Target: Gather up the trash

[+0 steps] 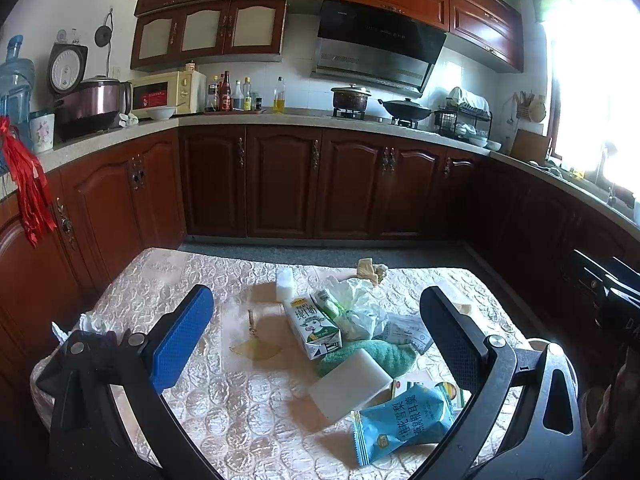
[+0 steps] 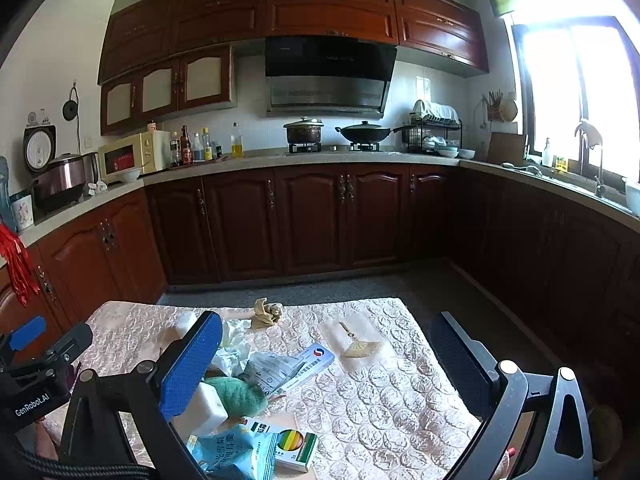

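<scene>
While both my grippers hover above the table [image 1: 192,400] with nothing between their fingers, the collecting has not begun: my left gripper [image 1: 316,344] stands spread wide, and my right gripper [image 2: 328,364] is just as wide and empty.

The trash lies in a loose heap on the quilted cloth. From the left wrist view I see a milk carton [image 1: 314,330] lying on its side, a crumpled plastic bag [image 1: 356,304] just behind it, a white block [image 1: 350,390] and a blue snack wrapper [image 1: 402,420] nearest me. The right wrist view adds a small medicine box [image 2: 294,446] and a folded paper leaflet [image 2: 272,374].

I judge this to be the approach step. Next I need to choose one piece, probably the wrapper or the carton, lower a gripper until its fingers straddle it, then close. I see no bin in either view.
</scene>
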`<state>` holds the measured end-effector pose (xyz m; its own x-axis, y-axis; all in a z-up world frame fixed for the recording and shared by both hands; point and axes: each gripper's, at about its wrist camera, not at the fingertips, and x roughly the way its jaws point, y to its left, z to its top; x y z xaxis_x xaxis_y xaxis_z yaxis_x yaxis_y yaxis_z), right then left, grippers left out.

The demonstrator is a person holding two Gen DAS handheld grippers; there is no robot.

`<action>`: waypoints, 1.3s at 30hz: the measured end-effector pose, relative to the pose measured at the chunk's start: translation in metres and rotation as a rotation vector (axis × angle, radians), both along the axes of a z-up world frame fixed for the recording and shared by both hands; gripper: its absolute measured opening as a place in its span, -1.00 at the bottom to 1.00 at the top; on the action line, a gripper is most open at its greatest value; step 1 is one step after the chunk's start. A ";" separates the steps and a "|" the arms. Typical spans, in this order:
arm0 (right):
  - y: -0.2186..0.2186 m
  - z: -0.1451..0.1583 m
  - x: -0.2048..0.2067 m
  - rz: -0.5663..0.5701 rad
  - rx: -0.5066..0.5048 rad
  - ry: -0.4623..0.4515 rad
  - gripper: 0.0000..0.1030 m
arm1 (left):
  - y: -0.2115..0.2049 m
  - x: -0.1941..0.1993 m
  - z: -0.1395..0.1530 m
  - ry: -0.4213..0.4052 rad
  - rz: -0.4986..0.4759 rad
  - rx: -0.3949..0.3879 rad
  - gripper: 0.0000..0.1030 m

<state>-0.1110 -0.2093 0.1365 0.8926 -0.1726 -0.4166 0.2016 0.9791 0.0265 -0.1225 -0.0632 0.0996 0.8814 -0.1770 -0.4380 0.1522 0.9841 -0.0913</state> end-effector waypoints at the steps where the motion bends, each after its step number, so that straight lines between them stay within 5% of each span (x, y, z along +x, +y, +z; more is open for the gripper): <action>1: -0.001 0.001 -0.001 -0.003 -0.002 -0.001 0.99 | 0.000 0.000 0.000 0.000 0.001 -0.002 0.99; 39: -0.009 -0.006 0.002 -0.024 -0.001 0.020 0.99 | 0.000 -0.003 0.000 -0.011 -0.009 -0.003 0.99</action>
<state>-0.1087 -0.2187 0.1307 0.8795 -0.1942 -0.4345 0.2254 0.9740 0.0209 -0.1259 -0.0637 0.0998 0.8843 -0.1864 -0.4281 0.1622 0.9824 -0.0927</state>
